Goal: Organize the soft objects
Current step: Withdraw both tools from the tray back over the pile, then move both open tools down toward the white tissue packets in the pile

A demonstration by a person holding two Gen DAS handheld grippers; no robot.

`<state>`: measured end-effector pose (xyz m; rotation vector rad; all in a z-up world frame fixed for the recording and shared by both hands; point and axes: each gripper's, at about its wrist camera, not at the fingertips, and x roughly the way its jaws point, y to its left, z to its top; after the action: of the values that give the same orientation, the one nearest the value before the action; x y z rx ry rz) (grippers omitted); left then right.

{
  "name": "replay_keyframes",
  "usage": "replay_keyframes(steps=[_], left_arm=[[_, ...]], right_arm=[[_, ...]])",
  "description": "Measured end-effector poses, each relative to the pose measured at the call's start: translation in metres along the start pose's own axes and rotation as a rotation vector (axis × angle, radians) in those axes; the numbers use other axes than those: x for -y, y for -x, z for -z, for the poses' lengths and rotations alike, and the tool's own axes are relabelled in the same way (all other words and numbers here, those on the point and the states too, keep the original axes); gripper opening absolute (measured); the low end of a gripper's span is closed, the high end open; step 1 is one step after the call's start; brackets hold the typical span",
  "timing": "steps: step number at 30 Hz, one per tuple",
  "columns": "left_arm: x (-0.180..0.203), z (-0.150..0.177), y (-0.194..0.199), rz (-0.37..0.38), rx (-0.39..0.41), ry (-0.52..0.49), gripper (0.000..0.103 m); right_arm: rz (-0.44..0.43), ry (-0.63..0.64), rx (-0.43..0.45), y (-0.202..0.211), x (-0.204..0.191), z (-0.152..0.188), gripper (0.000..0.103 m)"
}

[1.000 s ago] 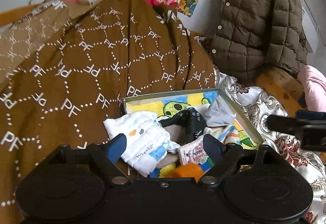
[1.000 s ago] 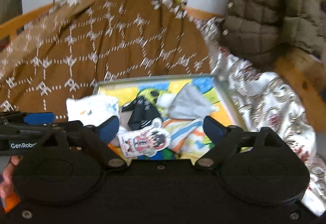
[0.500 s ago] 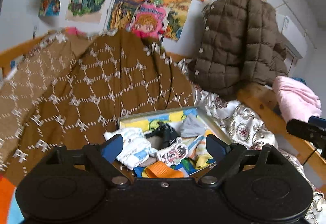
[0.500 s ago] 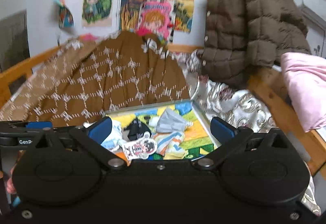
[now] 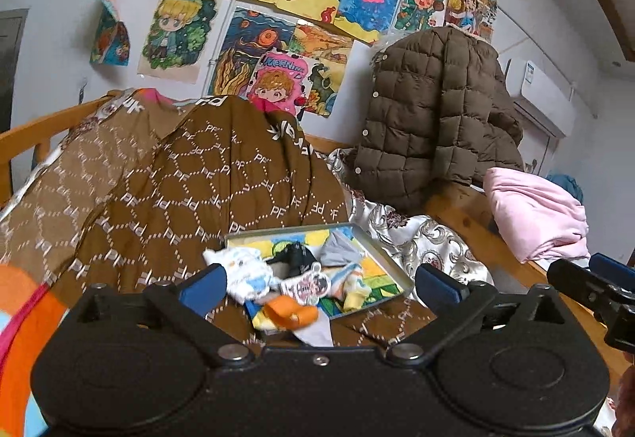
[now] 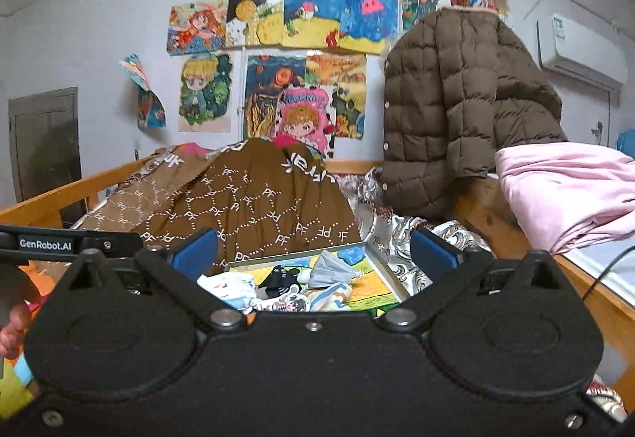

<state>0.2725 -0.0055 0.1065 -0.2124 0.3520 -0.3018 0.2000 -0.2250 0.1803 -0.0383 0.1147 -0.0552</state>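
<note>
Left wrist view: the left gripper [image 5: 319, 280] has its jaws opening, nothing between the pads. The tray [image 5: 381, 252] lies ahead and below on the brown patterned quilt [image 5: 190, 191], long axis running left-near to right-far. In it sit small soft items: a white printed cloth [image 5: 248, 272] hanging over the left rim, a black sock [image 5: 295, 258], a grey cloth [image 5: 339, 252]. An orange piece [image 5: 289, 312] lies at the near edge, partly out. The right gripper [image 5: 595, 284] shows at the right margin, apart from the tray.

Right wrist view: the right gripper [image 6: 313, 252] stands wide, empty. The tray [image 6: 383, 270] lies ahead, its near part hidden behind the gripper body. Neither hand looks clearly nearer; the orange piece favours the left. A brown padded jacket [image 6: 456, 111] and pink bedding [image 6: 567, 191] stand clear to the right; nothing blocks approach.
</note>
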Motion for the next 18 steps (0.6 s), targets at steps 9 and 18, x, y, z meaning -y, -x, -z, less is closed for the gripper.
replay_keyframes(steps=[9,18], left_arm=[[0.007,0.045,0.046,-0.027,0.013,-0.051,0.102],[0.005,0.102,0.079,-0.078,-0.112,-0.043,0.102]], right_arm=[[0.002,-0.028,0.032,0.058,-0.013,0.038,0.102],[0.056,-0.058,0.008,0.089,-0.017,0.087,0.102]])
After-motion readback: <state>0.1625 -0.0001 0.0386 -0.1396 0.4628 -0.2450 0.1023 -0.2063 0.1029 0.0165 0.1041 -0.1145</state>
